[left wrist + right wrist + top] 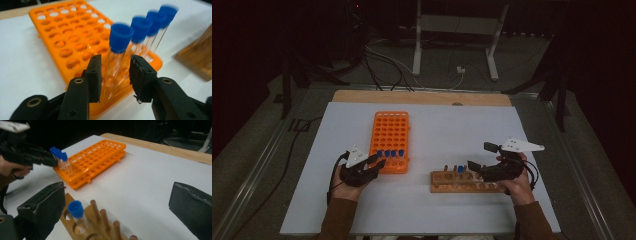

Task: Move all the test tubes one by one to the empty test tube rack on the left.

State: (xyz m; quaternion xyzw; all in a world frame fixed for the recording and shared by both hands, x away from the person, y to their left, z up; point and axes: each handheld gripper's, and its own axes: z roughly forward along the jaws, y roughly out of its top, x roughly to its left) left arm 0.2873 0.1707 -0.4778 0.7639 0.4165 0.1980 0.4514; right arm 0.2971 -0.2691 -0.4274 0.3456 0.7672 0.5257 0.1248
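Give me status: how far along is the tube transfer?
Done: four blue-capped tubes stand in the orange rack. In hand: the left claw straddles the nearest tube, pads apart from the glass. Left: one capped tube stands in the wooden rack, with the right claw open wide beside it.

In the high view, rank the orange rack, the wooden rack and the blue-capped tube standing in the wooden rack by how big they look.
1. orange rack, largest.
2. wooden rack, clearly smaller in area though similar in length.
3. blue-capped tube, by far the smallest.
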